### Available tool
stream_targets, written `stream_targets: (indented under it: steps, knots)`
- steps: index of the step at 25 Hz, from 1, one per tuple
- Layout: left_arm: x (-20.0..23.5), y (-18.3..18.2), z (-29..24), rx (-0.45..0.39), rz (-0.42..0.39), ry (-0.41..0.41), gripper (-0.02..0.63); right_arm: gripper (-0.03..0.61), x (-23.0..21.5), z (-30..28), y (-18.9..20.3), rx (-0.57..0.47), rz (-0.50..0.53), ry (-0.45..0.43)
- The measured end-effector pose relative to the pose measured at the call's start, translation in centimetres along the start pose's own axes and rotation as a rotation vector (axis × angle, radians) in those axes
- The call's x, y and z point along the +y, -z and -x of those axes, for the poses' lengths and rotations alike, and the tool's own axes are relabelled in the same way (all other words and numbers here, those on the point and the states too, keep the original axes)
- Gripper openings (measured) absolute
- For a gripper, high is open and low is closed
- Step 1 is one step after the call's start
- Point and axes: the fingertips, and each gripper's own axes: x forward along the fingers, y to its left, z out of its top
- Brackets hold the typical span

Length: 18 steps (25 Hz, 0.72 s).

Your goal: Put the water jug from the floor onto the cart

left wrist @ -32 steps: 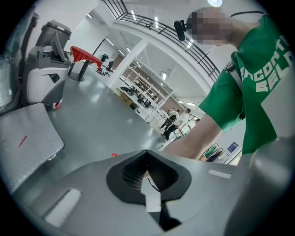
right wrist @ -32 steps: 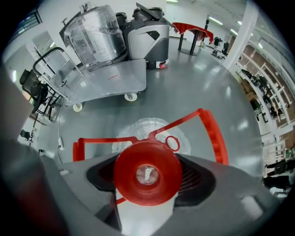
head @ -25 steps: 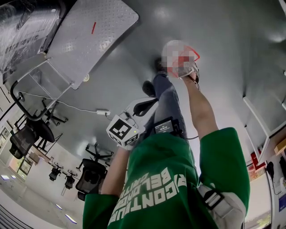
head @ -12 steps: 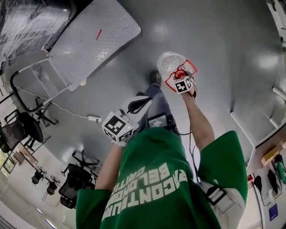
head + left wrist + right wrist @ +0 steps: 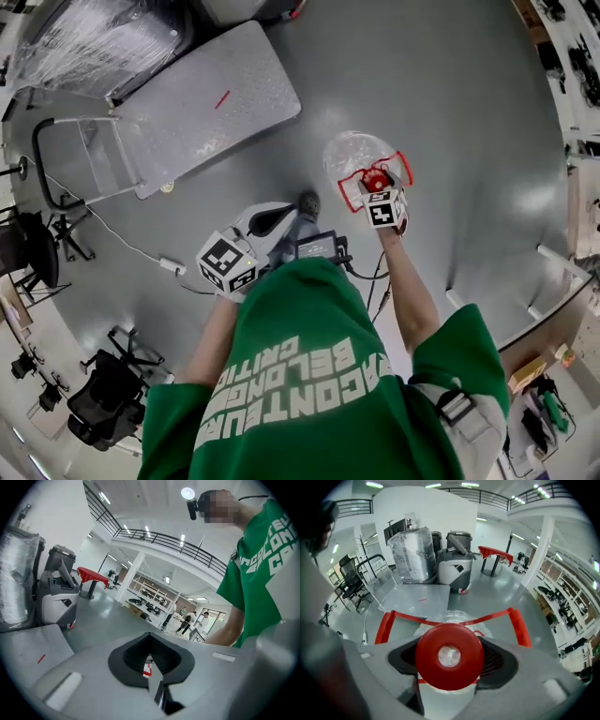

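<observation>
Well, the right gripper (image 5: 378, 184) had its jaws closed tight on the red cap (image 5: 449, 641) of the water jug (image 5: 349, 155) — the cart (image 5: 202, 108) sat at ten o'clock. The left gripper (image 5: 152, 667) was closed — holding nothing.

In the right gripper view the red cap (image 5: 449, 656) hides most of the water jug (image 5: 451, 617). In the left gripper view a tiny red and white thing (image 5: 147, 669) is too small to tell. The far-left wrapped load (image 5: 94, 42) is cut off at the head view's edge.
</observation>
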Motion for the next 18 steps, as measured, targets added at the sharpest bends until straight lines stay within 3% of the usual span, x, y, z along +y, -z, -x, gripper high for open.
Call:
stream_targets:
  steps: [6,18]
  knots:
    - [1.0,-3.0,1.9,-0.11,-0.029,-0.055,0.009,0.302,-0.8,3.9,-6.4,-0.092,0.039,-0.009]
    - [4.7,-5.0,5.9,-0.242,-0.027,-0.123,0.009,0.302,0.1,7.6,-16.4,-0.247,0.113,-0.052]
